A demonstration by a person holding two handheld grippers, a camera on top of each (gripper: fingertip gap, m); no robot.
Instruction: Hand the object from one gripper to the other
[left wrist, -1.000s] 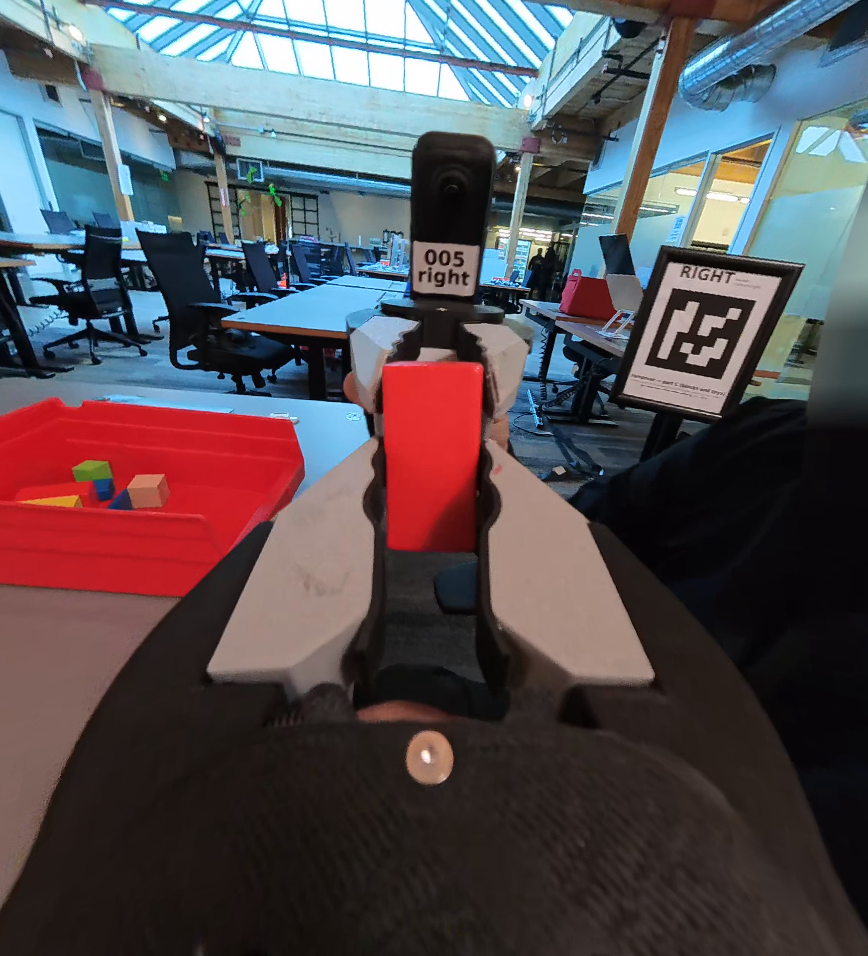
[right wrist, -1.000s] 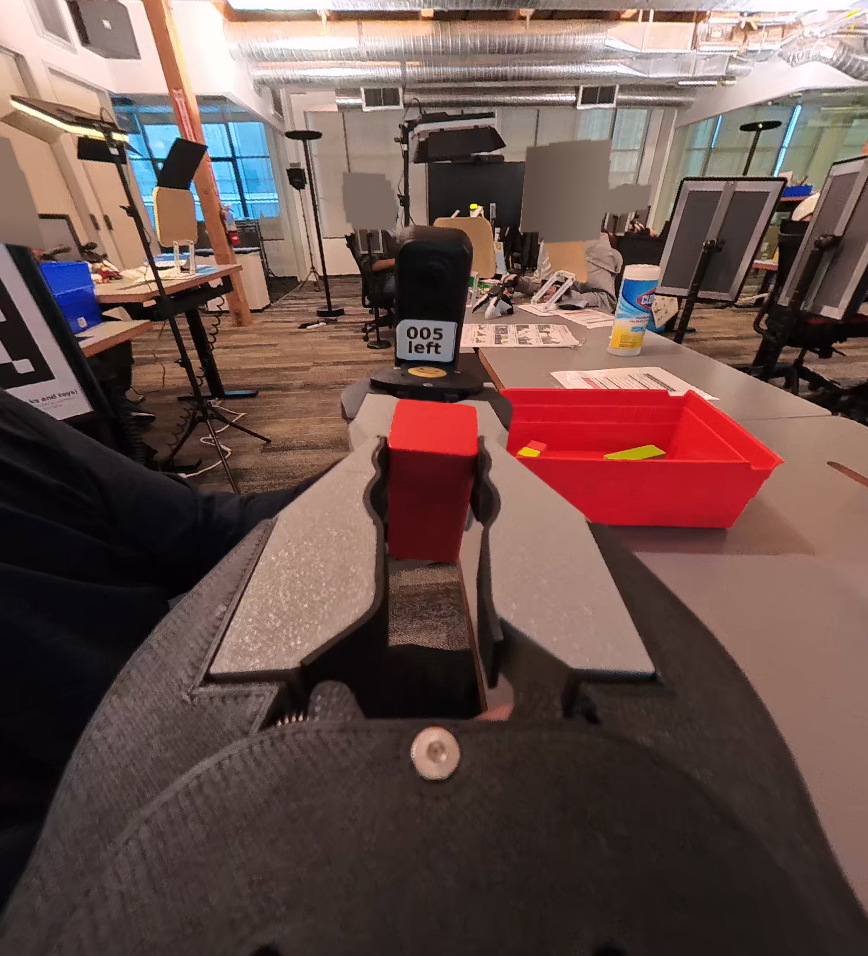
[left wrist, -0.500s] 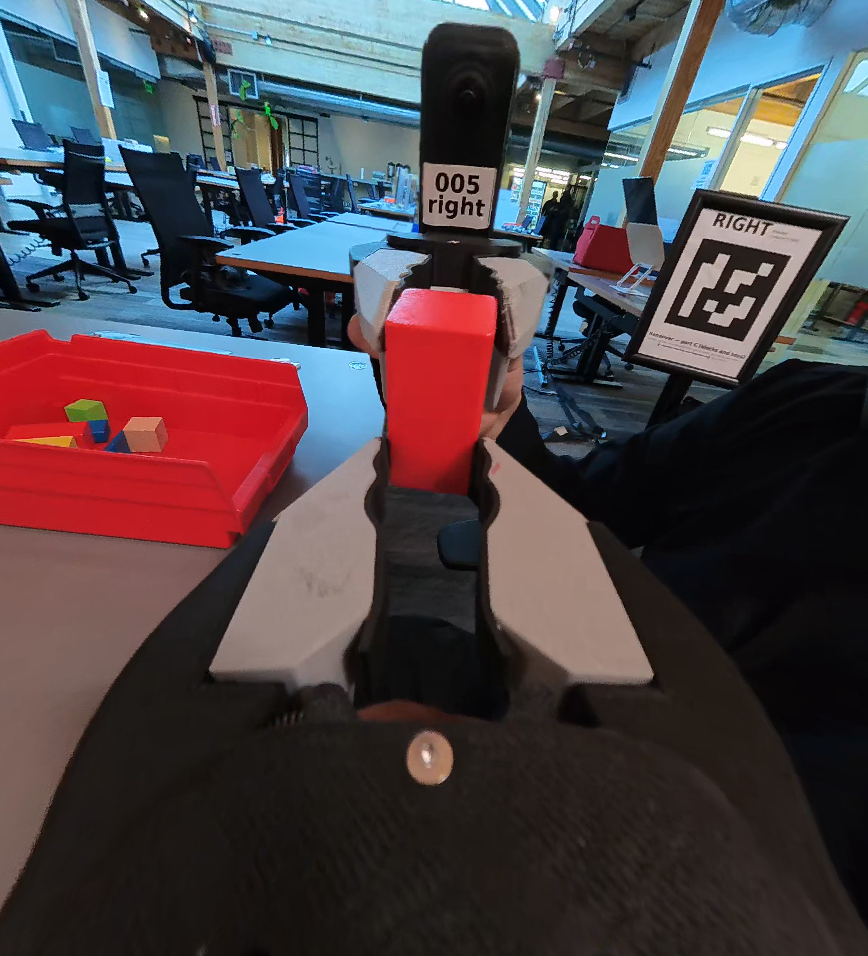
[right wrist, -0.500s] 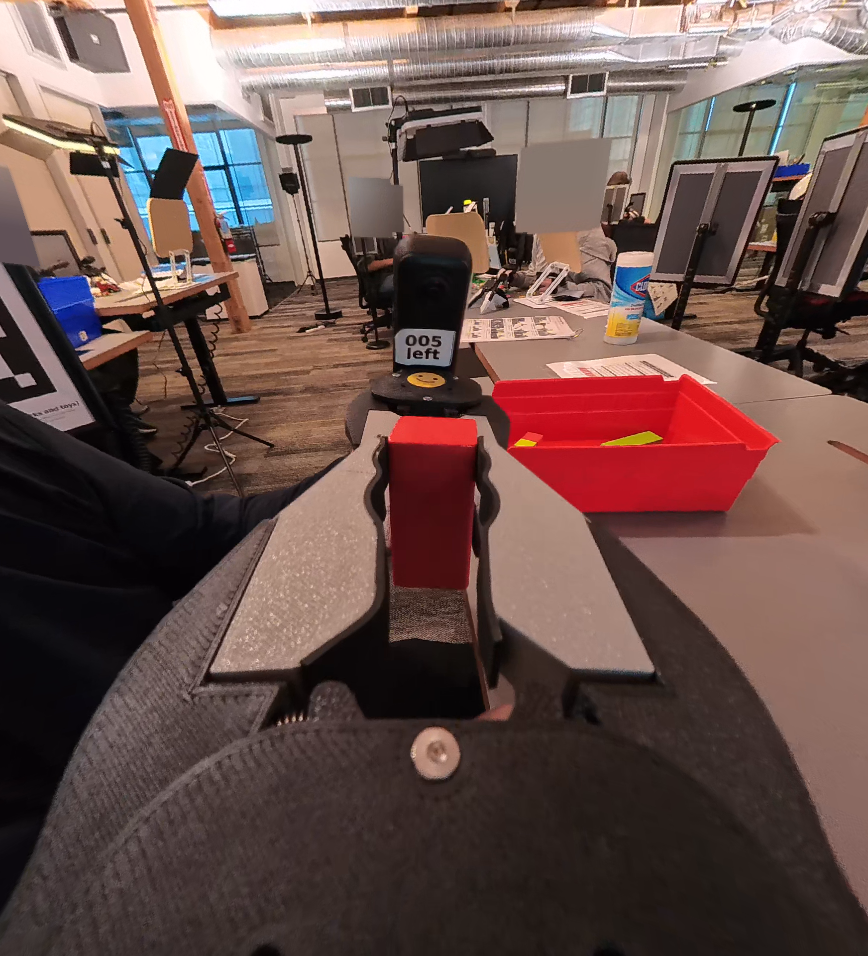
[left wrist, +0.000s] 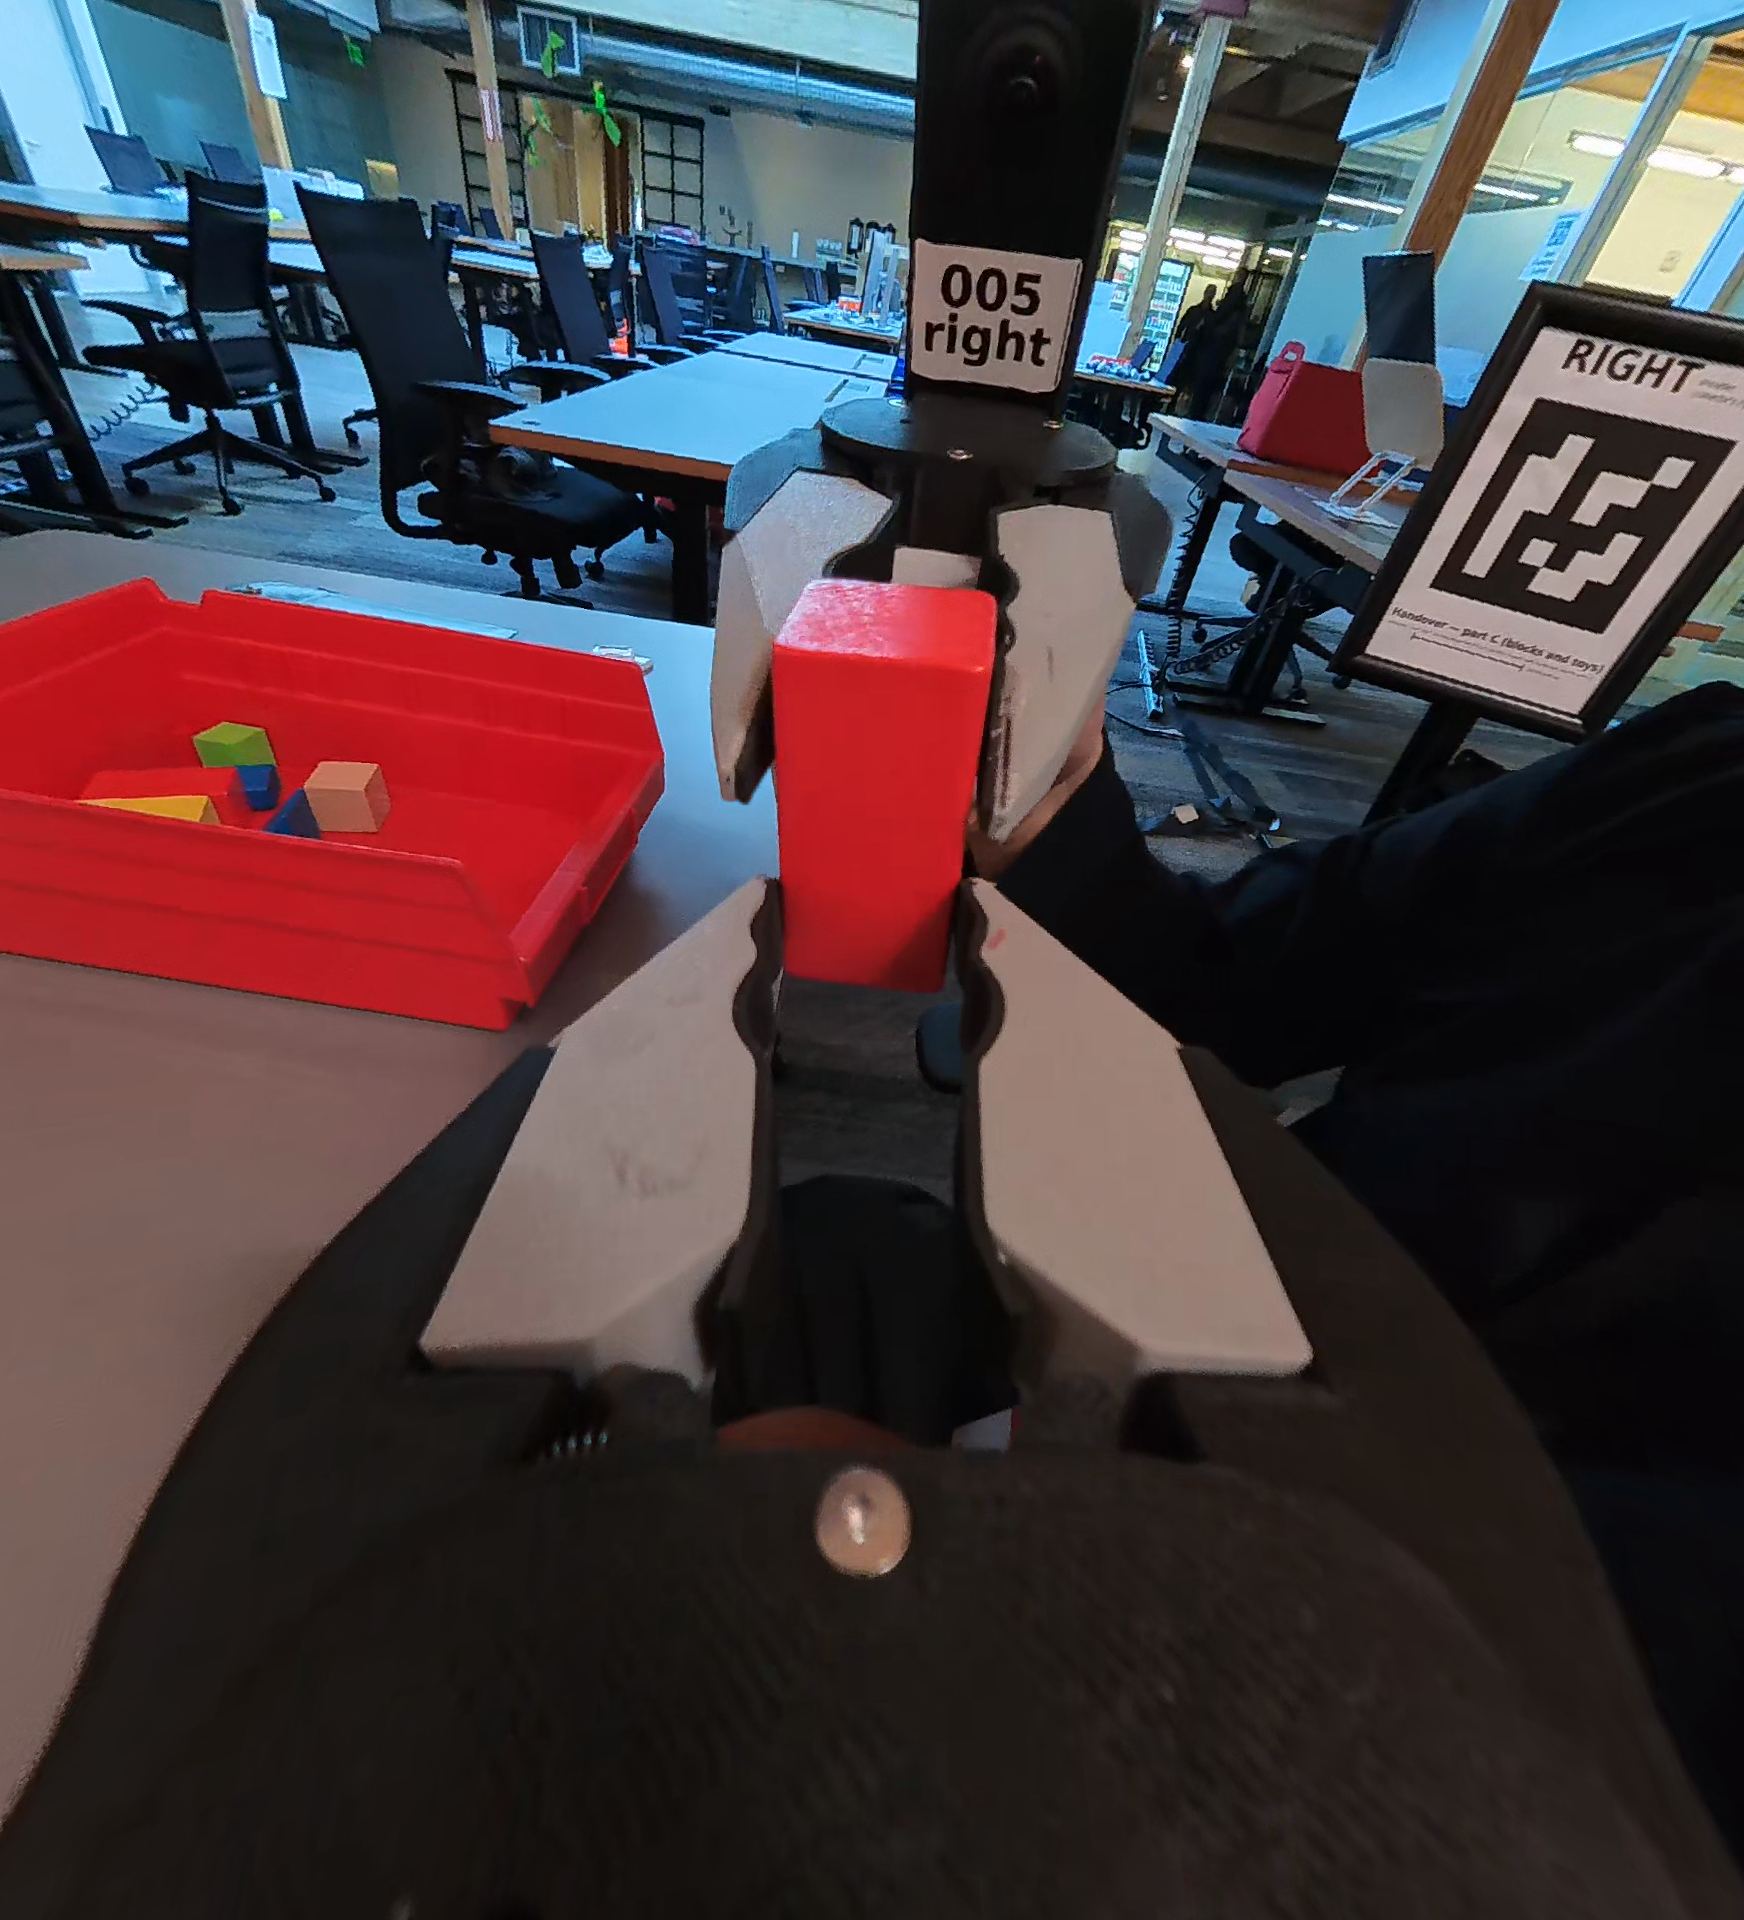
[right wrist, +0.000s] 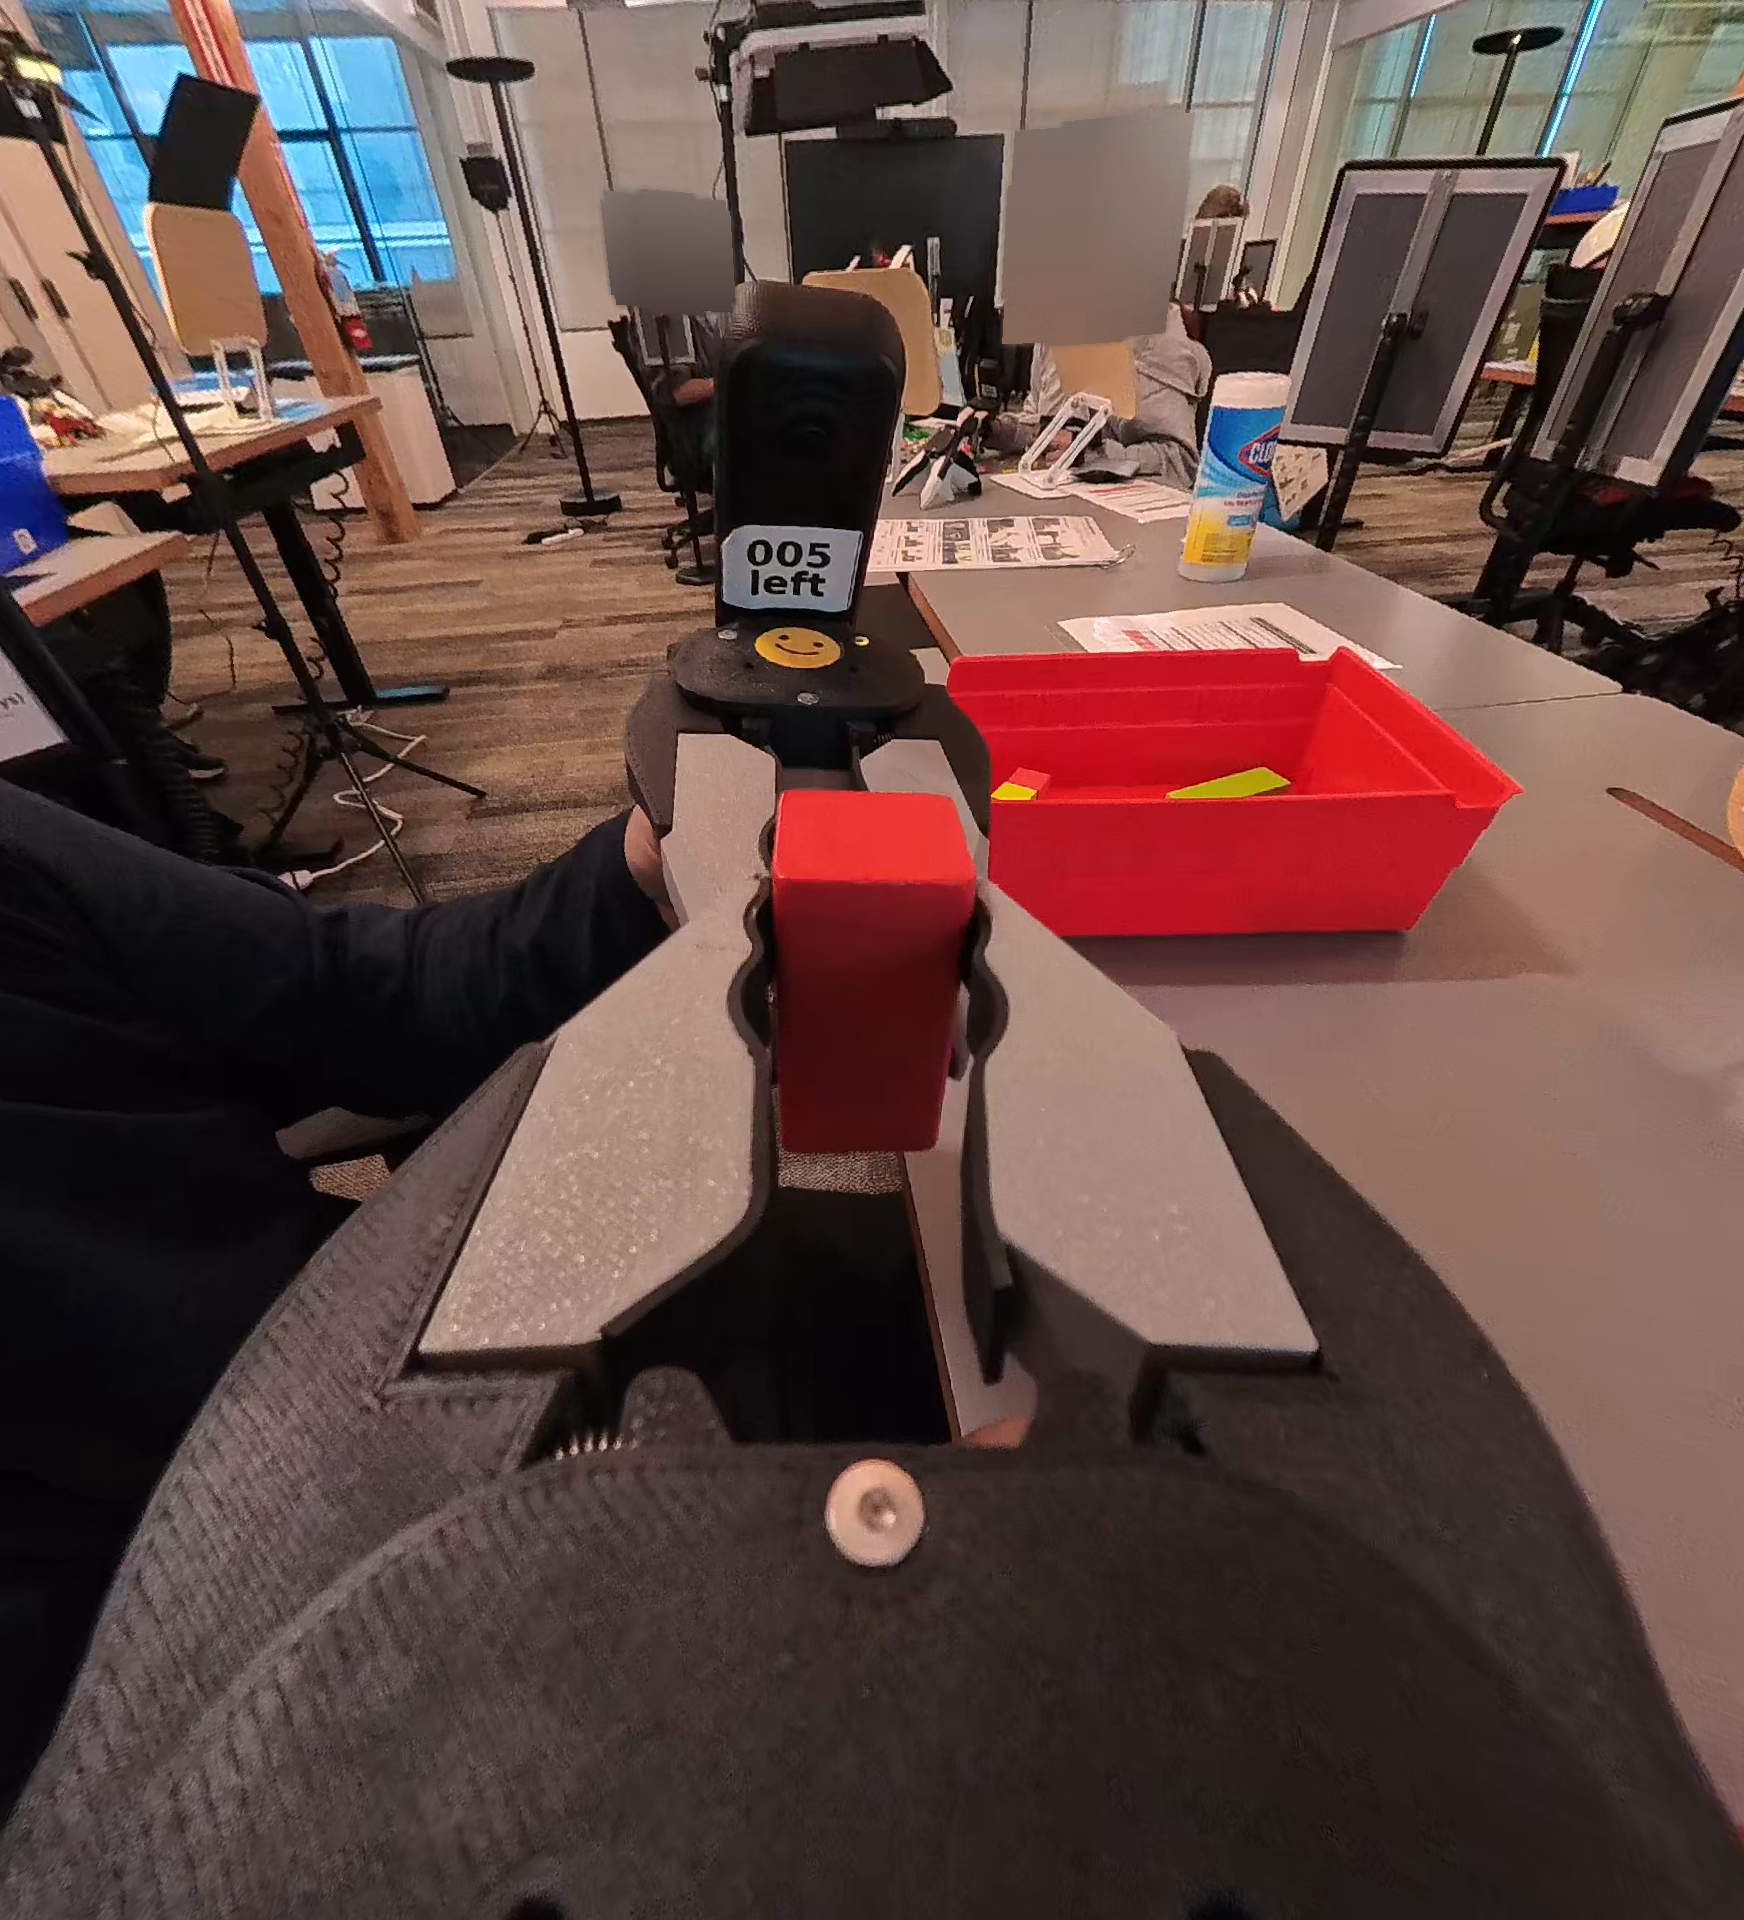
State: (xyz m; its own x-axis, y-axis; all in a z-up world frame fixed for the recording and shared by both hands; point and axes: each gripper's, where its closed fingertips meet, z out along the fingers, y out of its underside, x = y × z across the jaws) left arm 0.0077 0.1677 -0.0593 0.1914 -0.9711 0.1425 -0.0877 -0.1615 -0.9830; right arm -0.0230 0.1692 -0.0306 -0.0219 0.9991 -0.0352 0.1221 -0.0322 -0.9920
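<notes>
A red rectangular block [left wrist: 878, 769] is held in the air between both grippers. My right gripper [right wrist: 868, 914] is shut on the block [right wrist: 863, 997], which sits well inside its jaws. In the left wrist view the right gripper [left wrist: 868, 810] faces me and clamps the block's far part. My left gripper [left wrist: 868, 914] has its jaws about a block's width apart, and only its fingertips flank the block's near end. One left finger [right wrist: 717, 821] shows behind the block in the right wrist view.
A red bin [left wrist: 224, 935] with several small coloured blocks [left wrist: 255, 779] sits on the grey table [left wrist: 120, 1195]. Another red bin [right wrist: 1211, 883] holds yellow pieces. A framed sign [left wrist: 1585, 520] and a dark sleeve [left wrist: 1470, 935] are on the right. A wipes canister [right wrist: 1232, 478] stands farther back. Less than 4 cm separates the two grippers' tips.
The block has slid out of my left gripper's jaws towards their tips. It has stayed fixed in my right gripper, and the two grippers have drawn apart.
</notes>
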